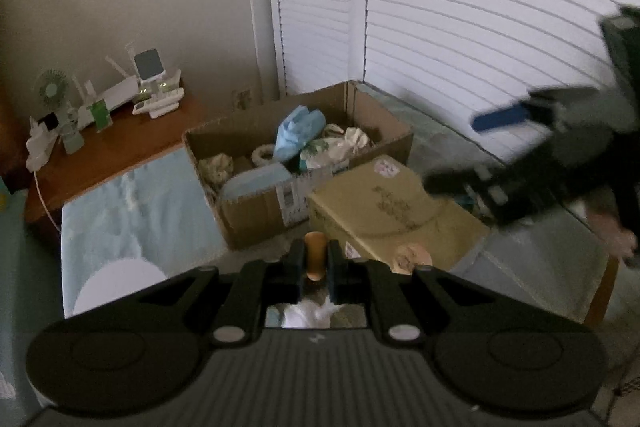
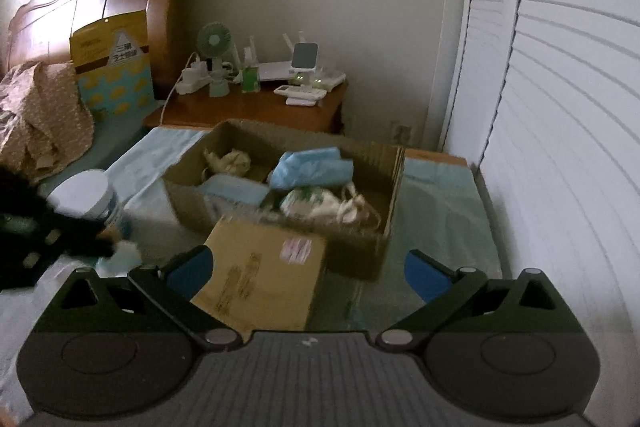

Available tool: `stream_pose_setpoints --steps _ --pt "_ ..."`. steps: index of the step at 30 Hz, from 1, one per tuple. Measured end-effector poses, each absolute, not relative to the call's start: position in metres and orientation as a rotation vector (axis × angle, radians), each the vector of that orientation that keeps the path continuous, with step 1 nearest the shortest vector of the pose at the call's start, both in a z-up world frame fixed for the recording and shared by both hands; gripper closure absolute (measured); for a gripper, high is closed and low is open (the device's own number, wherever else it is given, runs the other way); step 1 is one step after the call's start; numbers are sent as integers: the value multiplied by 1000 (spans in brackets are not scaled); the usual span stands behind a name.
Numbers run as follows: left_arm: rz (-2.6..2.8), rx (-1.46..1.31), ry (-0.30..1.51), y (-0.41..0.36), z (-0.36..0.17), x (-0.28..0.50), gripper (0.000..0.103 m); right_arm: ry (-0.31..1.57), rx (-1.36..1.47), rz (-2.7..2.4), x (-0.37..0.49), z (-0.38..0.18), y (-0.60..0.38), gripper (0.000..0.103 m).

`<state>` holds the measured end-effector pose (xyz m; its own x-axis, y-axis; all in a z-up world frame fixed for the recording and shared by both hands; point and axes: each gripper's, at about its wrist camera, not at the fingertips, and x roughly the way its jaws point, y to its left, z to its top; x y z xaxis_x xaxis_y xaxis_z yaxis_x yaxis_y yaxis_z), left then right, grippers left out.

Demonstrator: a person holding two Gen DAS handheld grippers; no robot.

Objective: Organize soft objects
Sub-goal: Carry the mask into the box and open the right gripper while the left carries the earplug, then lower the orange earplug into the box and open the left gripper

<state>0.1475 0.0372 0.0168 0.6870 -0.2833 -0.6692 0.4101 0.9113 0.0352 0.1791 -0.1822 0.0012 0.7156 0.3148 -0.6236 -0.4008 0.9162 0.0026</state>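
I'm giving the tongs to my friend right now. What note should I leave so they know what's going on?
Left tongs: shut on a small tan-and-white fluffy thing.
Right tongs: wide open, nothing in them.
Things: the open cardboard box holds several soft items, among them a light blue bundle. A closed yellowish box sits right in front of it.
Done: some soft items are in the open box.
Left: the fluffy thing probably goes into that box next. Whether more soft items wait elsewhere can't be told from here.
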Motion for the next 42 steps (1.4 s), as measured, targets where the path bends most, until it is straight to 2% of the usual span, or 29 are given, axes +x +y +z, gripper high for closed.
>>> stream_pose_setpoints --steps 11,21,22,24,25,26,36,39,42 --pt "-372 194 693 26 34 229 94 649 -109 389 146 7 -186 0" --pt "-316 153 736 21 17 298 93 624 -116 375 139 11 -194 0" --pt "-310 149 736 21 16 300 87 624 -115 372 139 11 -196 0" --pt "-294 151 734 20 13 305 57 624 -115 369 140 11 -197 0" --pt "-281 147 728 21 13 306 30 625 -114 367 141 11 -197 0" --pt "-269 141 716 21 14 304 16 627 -113 365 142 10 -198 0" --pt "-260 151 660 23 32 270 15 628 -92 349 139 11 -202 0" --pt "-264 158 637 22 39 251 10 630 -87 338 136 12 -204 0" --pt "-268 163 624 21 43 227 9 634 -87 335 130 12 -207 0"
